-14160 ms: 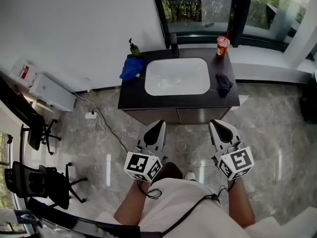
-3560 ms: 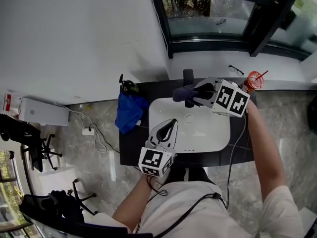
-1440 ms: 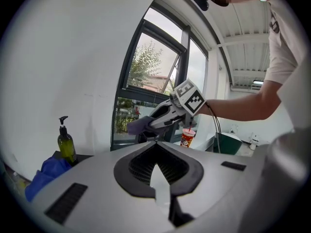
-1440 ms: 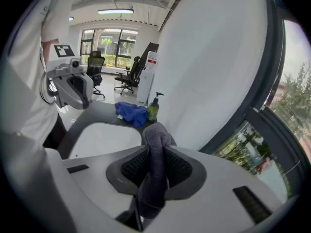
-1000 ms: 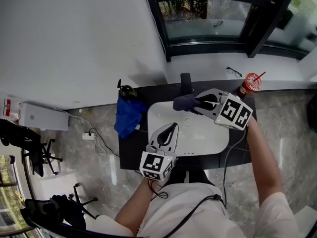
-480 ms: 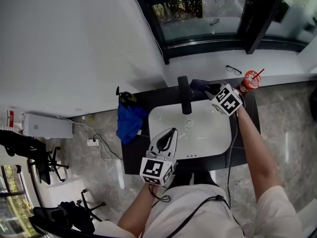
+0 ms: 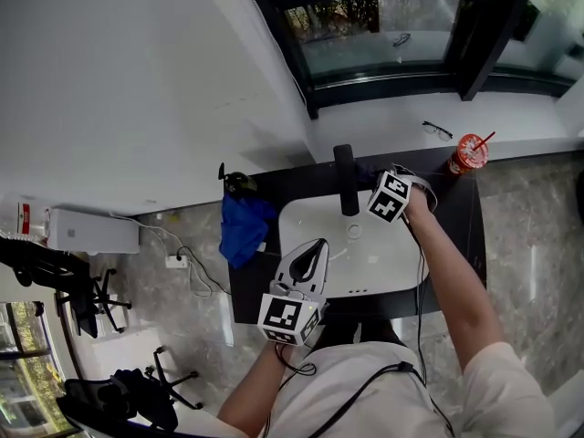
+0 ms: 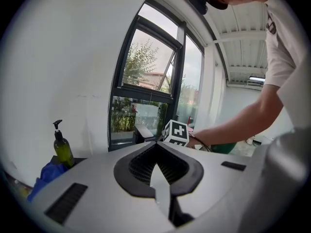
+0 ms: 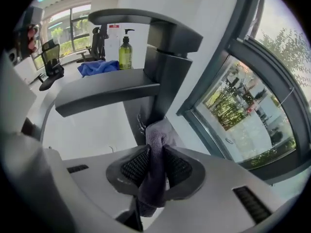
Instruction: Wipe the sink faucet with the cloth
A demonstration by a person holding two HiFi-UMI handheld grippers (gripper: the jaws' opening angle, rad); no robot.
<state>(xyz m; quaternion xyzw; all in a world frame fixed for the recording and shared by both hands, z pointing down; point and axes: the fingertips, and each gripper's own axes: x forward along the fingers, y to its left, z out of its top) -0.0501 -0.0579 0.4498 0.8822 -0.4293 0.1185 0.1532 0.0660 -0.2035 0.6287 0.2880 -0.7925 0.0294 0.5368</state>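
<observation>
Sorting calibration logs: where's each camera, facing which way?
Head view: on the head, facing steeply down at the sink; left arm, right arm show.
Left gripper view: on the left tongs, facing the window; shut jaws, right arm show.
Right gripper view: on right tongs, facing the faucet; jaws pinch cloth.
Shared: soap bottle in all.

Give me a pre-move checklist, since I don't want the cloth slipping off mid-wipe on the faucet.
1. Cloth clamped: ok, the right hand-held gripper is shut on it.
2. Cloth on the faucet: ok, its bunched tip looks pressed against the upright column, low down.
3. Left hand-held gripper out of the way: ok, shut, empty, near the sink's front left edge.
4. Red cup clear of the right arm: ok, it stands apart at the far right corner.
5. Faucet's far side clean: cannot tell.
</observation>
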